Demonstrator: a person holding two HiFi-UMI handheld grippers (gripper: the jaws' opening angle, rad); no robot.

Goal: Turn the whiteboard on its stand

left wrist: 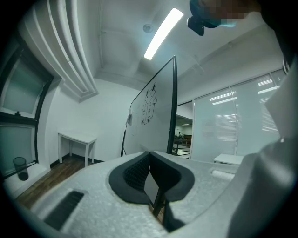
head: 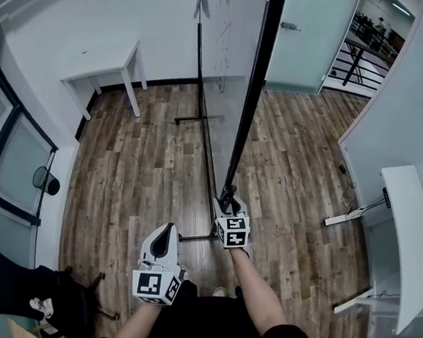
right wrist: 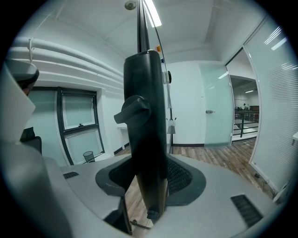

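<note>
The whiteboard (head: pixel 232 49) stood edge-on at 12 o'clock on the wood plank floor (head: pixel 139 166), its black edge clamped between the wide-set jaws of the right gripper (head: pixel 228 201). The left gripper (head: pixel 167 230) hung empty at 7 o'clock, jaws together. A white table (head: pixel 102 72) stood at 10 o'clock.

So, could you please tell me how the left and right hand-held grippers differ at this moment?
The right hand-held gripper is clamped on the whiteboard's black frame. The left hand-held gripper holds nothing, and its jaws are together. The right one reaches forward to the board, while the left sits nearer the person, clear of it. Each carries a marker cube.
</note>
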